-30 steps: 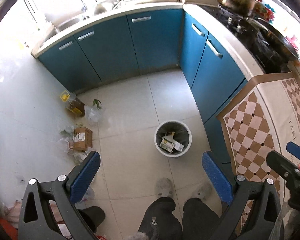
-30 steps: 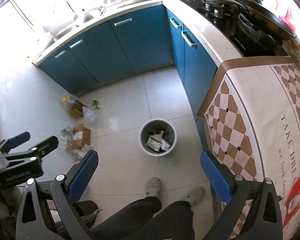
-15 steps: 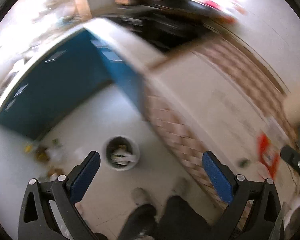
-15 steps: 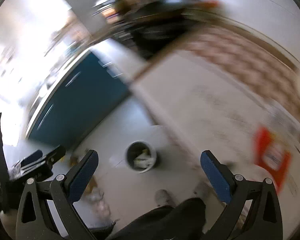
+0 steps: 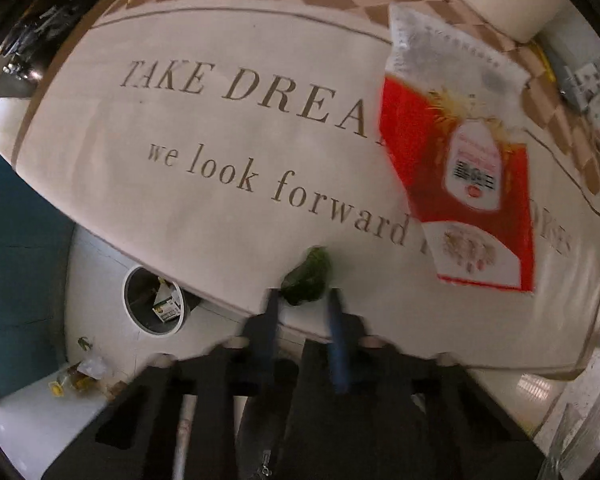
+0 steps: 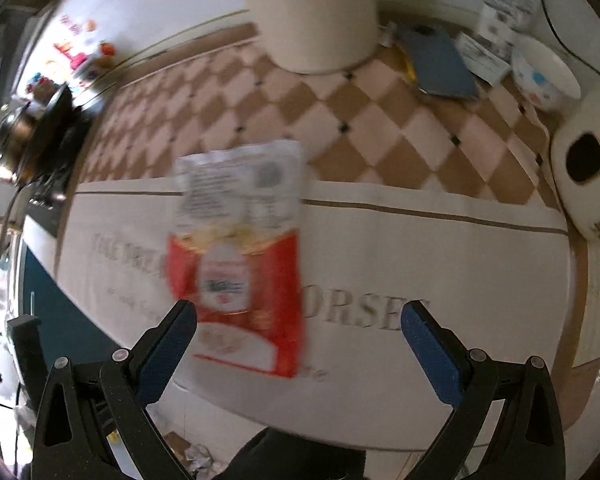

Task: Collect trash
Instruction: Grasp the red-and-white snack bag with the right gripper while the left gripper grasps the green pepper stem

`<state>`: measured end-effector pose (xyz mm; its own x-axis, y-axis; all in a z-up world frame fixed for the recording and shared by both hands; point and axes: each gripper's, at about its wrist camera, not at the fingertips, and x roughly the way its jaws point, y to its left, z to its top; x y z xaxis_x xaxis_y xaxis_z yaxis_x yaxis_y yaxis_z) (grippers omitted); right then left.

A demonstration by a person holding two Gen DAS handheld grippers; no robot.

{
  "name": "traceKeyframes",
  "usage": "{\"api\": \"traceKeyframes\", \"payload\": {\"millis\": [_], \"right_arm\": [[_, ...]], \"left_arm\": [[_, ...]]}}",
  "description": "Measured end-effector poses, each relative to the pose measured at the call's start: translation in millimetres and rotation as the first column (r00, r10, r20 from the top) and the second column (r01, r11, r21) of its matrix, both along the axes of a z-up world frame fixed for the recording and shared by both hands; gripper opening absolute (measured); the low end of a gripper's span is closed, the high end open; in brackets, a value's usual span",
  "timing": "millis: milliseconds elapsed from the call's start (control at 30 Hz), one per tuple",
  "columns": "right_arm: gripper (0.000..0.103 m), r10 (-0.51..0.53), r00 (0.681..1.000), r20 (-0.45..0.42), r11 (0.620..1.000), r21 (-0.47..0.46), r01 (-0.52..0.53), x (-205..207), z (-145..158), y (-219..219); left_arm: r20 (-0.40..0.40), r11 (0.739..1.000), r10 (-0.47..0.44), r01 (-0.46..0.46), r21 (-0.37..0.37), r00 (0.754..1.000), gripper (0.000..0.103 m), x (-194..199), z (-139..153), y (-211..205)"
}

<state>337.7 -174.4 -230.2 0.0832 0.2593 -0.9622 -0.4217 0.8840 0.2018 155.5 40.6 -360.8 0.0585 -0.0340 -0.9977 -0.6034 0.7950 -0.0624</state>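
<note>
Green scrap [image 5: 306,276] pinched in left claw [image 5: 302,300] at table [image 5: 180,208] edge; red-and-white packet [image 6: 240,264] flat beyond wide-spread, empty right claw [image 6: 300,320]; bin [image 5: 156,300] below.

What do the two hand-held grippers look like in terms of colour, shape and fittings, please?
Both match. The right hand-held gripper has a black frame with triangular cut-outs, round silver bolts at the joints, and two flat fingers faced with blue textured pads. The left hand-held gripper shows the same black body and blue-faced fingers, though blurred. No cables, markings or sleeves are visible.
</note>
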Motion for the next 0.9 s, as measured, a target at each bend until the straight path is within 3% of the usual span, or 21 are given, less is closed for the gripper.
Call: {"api": "traceKeyframes", "payload": {"millis": [133, 267, 433, 533, 600, 667, 700, 733, 800, 900], "right_arm": [[0.103, -0.012, 0.999, -0.035, 1.0, 0.025, 0.013, 16.8, -23.1, -2.9], [0.103, 0.042, 0.998, -0.046, 0.998, 0.047, -0.04, 27.3, -49.7, 22.5], [0.103, 0.13, 0.991, -0.034, 0.989, -0.062, -0.132, 25.2, -90.1, 73.2], [0.103, 0.221, 0.973, 0.067, 0.962, -0.181, -0.206, 6.8, -97.0, 102.4], [0.1, 0.236, 0.966, 0.104, 0.959, -0.187, -0.214, -1.0, -98.1, 110.2], [0.085, 0.262, 0.952, 0.157, 0.954, -0.191, -0.231, -10.9, -95.1, 116.4], [0.069, 0.271, 0.947, 0.173, 0.953, -0.186, -0.239, -14.9, -92.5, 117.8], [0.044, 0.278, 0.942, 0.187, 0.952, -0.188, -0.244, -17.8, -90.2, 118.6], [0.018, 0.28, 0.934, 0.221, 0.951, -0.201, -0.237, -20.3, -84.4, 116.7], [0.015, 0.223, 0.956, 0.19, 0.972, -0.122, -0.203, -13.7, -73.2, 104.2]], "left_arm": [[0.018, 0.997, 0.054, -0.055, 0.052, 0.998, 0.013, 5.7, 8.1, 14.1], [0.016, 0.984, 0.127, -0.128, 0.127, 0.992, 0.013, 13.8, 14.9, 36.2], [0.0, 0.963, 0.177, -0.174, 0.207, 0.984, 0.013, 29.5, 15.3, 52.4], [-0.001, 0.956, 0.185, -0.179, 0.231, 0.983, 0.013, 38.2, 16.9, 53.5], [0.002, 0.955, 0.184, -0.179, 0.234, 0.983, 0.013, 40.5, 19.8, 53.1], [0.004, 0.956, 0.176, -0.172, 0.238, 0.984, 0.013, 41.9, 21.8, 48.5], [0.005, 0.956, 0.173, -0.169, 0.238, 0.985, 0.013, 40.3, 20.1, 45.3], [0.006, 0.957, 0.169, -0.165, 0.238, 0.986, 0.013, 41.6, 20.8, 43.2], [0.011, 0.958, 0.165, -0.163, 0.237, 0.986, 0.013, 45.0, 23.7, 42.2], [0.041, 0.956, 0.172, -0.176, 0.235, 0.984, 0.013, 29.6, 34.1, 45.1]]}}
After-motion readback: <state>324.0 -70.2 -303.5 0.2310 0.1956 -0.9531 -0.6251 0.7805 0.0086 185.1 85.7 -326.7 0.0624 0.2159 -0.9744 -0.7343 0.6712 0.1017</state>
